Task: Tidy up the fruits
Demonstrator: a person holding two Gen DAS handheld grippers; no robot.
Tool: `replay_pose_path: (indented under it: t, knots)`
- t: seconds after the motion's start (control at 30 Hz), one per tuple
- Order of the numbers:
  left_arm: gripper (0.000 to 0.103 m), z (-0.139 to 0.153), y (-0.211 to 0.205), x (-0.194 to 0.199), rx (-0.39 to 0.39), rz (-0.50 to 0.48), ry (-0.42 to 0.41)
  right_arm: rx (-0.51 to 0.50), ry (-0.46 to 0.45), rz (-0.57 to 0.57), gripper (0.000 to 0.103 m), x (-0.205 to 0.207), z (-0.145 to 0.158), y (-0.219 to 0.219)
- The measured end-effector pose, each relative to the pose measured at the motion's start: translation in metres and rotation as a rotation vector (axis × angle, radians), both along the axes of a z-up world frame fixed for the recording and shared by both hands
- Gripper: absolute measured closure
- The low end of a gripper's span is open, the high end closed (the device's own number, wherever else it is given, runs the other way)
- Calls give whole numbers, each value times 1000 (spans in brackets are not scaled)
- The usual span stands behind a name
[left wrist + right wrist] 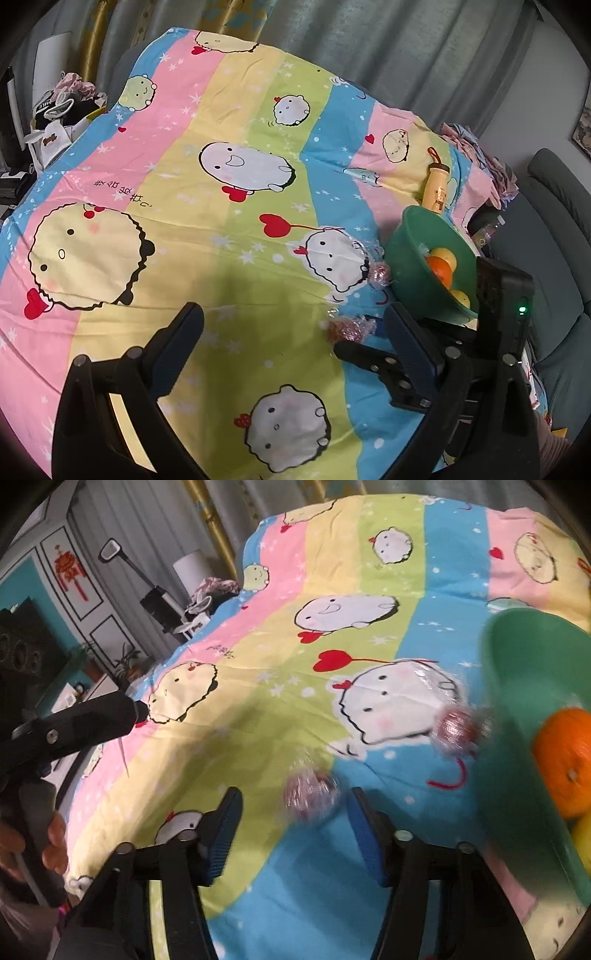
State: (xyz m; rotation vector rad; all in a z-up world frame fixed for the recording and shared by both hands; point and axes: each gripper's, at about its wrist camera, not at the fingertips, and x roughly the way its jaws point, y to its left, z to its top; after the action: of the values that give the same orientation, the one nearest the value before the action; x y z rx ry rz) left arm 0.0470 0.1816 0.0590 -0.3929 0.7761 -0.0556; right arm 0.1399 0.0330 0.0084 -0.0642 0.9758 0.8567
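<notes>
Fruits already sit in the green bowl: a smooth orange between two yellow ones, piled against its right-hand wall. The bowl is rounded plastic and stands near the right edge of the striped cartoon bedsheet, a soft, faintly creased cloth. Two small reddish fruits in crinkly clear wrap lie on the sheet: one touching the bowl's left side, the other nearer the front.

The left gripper is spread wide over bare cloth, holding nothing. The right gripper is also spread, its ribbed blue pads either side of the nearer wrapped fruit, which is blurred; contact cannot be judged.

Only the left view shows the yellow bottle lying beyond the bowl. Only the right view shows the orange's stem dimple.
</notes>
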Motion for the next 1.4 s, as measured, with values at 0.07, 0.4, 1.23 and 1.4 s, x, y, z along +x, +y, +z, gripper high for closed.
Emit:
replay_pose_path:
  t: [0.07, 0.4, 1.23, 1.4]
  knots:
    - [5, -2, 1, 3, -5, -8, 0, -17, 11, 2, 62, 3, -5, 3]
    - [6, -18, -48, 47, 52, -224, 9, 28, 22, -11, 71, -22, 6, -53]
    - [29, -60, -134, 148, 301, -1089, -72, 116, 148, -146, 71, -40, -7, -144]
    - [44, -67, -132, 154, 316, -1132, -70, 98, 138, -132, 71, -39, -5, -143]
